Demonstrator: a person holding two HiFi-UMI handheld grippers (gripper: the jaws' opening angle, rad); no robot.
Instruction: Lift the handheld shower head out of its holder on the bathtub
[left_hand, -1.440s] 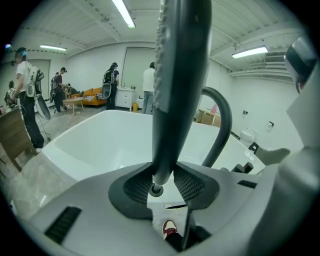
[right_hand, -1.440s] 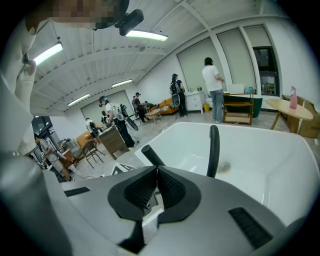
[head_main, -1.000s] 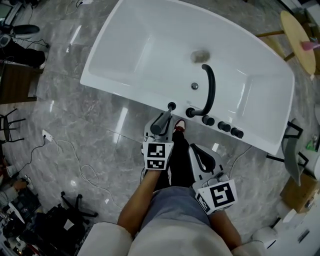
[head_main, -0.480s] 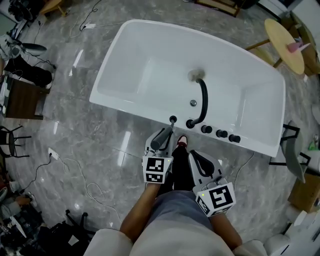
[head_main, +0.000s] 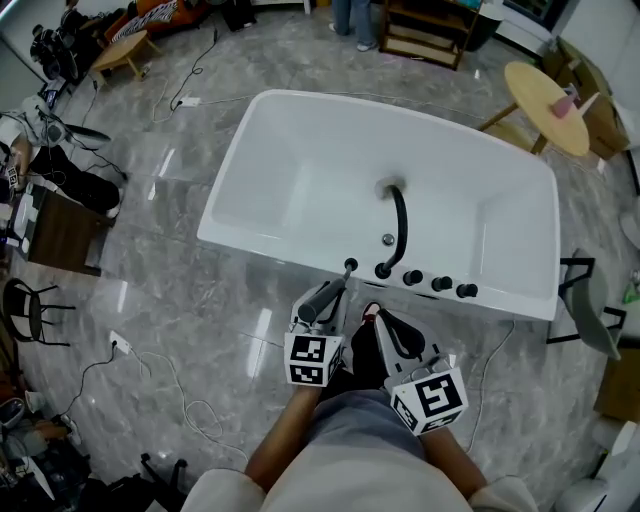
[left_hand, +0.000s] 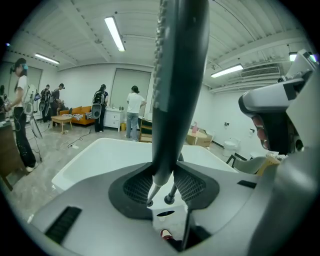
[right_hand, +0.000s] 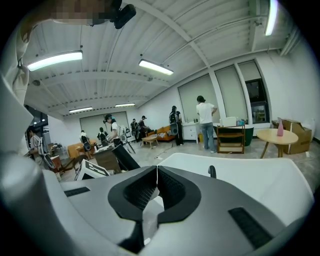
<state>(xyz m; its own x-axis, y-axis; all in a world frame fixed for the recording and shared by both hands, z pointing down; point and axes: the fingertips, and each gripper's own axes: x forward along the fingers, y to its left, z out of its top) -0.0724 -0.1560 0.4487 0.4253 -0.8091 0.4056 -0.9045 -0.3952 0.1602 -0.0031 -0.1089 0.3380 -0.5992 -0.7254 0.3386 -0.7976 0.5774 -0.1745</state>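
- holder (head_main: 350, 265) sits on the bathtub's (head_main: 262, 252) near rim, knobs (head_main: 440, 284) lined up to its right
- spout (head_main: 398, 225) between them, reaching in over the tub
- shower head (head_main: 322, 298) just off the near rim, in front of the holder

Your left gripper (head_main: 319, 304), right gripper (head_main: 386, 326): pale grey shells, black-white marker cubes (head_main: 311, 360). You wear grey-blue shorts (head_main: 345, 425), perhaps cream top (head_main: 330, 486).

dark grey shower head (head_main: 325, 293), clamped in left tongs (left_hand: 164, 186), tip just beside holder (head_main: 349, 265)
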